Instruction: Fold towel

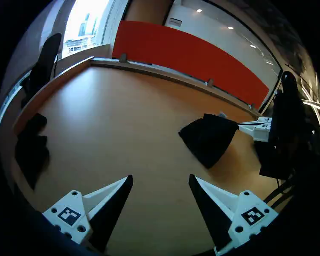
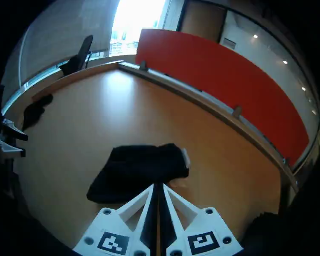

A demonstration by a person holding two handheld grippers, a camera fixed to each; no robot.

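Note:
A black towel (image 1: 209, 136) lies bunched on the wooden table (image 1: 117, 128). In the right gripper view the towel (image 2: 138, 170) sits just ahead of my right gripper (image 2: 157, 185), which is shut on its near edge; a small white tag (image 2: 185, 158) sticks out at its right side. The left gripper view shows that same right gripper (image 1: 241, 125) pinching the towel's corner from the right. My left gripper (image 1: 160, 177) is open over bare table, well short of the towel, with nothing between its fingers. It also appears at the left edge of the right gripper view (image 2: 8, 136).
A red partition (image 2: 228, 81) runs along the table's far edge. Another dark cloth (image 1: 32, 149) lies near the left edge of the table. An office chair (image 2: 83, 53) stands by the window. Something dark (image 1: 288, 123), a person or chair, is behind the right gripper.

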